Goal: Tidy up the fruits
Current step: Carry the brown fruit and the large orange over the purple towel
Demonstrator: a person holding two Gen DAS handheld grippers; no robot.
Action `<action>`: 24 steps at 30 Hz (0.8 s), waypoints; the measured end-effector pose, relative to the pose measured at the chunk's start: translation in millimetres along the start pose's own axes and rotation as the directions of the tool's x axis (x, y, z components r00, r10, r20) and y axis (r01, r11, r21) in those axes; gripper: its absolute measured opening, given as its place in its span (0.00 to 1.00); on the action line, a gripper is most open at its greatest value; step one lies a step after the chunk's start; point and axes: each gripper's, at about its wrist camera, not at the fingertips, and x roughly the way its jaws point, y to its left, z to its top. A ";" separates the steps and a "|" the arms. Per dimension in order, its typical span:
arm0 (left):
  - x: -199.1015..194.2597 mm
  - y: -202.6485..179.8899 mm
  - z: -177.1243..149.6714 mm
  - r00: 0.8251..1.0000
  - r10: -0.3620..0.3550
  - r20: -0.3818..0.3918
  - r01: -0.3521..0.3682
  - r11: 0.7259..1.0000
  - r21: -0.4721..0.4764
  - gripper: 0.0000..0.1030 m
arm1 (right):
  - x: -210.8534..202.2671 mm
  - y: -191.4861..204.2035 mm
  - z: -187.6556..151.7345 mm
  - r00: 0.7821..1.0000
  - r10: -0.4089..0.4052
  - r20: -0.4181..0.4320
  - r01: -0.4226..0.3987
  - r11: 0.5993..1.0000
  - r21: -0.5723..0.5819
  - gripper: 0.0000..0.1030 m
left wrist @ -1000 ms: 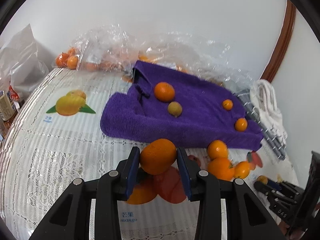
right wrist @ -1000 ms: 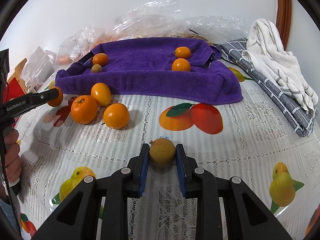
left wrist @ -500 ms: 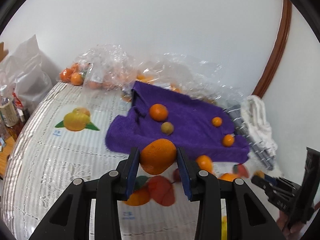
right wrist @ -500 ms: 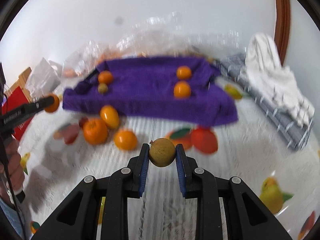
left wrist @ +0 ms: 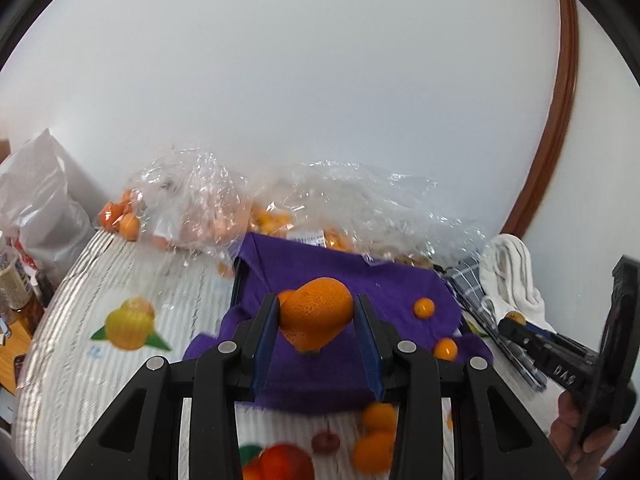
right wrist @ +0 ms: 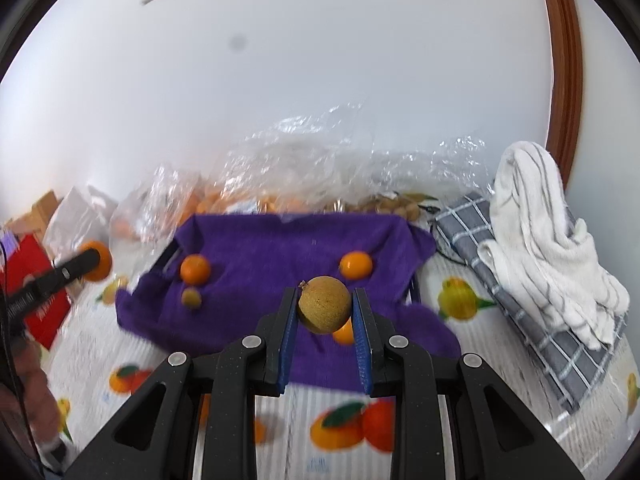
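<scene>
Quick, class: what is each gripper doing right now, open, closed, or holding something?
Left gripper: closed on an orange.
Right gripper: closed on a small brownish-yellow fruit.

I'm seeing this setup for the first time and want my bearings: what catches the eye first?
Each claw grips a fruit in the air: the left claw an orange tangerine, the right claw a brownish-yellow round fruit. Behind them a purple towel lies on the fruit-print tablecloth, with a few small oranges on it and crumpled clear plastic bags behind it.
</scene>
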 end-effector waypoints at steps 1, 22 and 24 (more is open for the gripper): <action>6.5 -1.2 1.6 1.000 0.005 0.005 -0.005 1.000 -0.004 0.35 | 4.0 -1.6 4.4 1.000 0.004 0.001 -0.004 1.000 0.009 0.25; 62.9 17.3 -26.8 0.999 0.038 -0.038 -0.039 0.999 -0.025 0.35 | 69.1 -32.4 -10.1 0.998 -0.007 -0.061 0.011 0.998 0.064 0.26; 62.8 16.1 -26.7 0.999 0.038 -0.035 -0.038 0.999 -0.019 0.35 | 72.4 -33.8 -11.3 0.998 -0.016 -0.065 0.020 0.998 0.062 0.25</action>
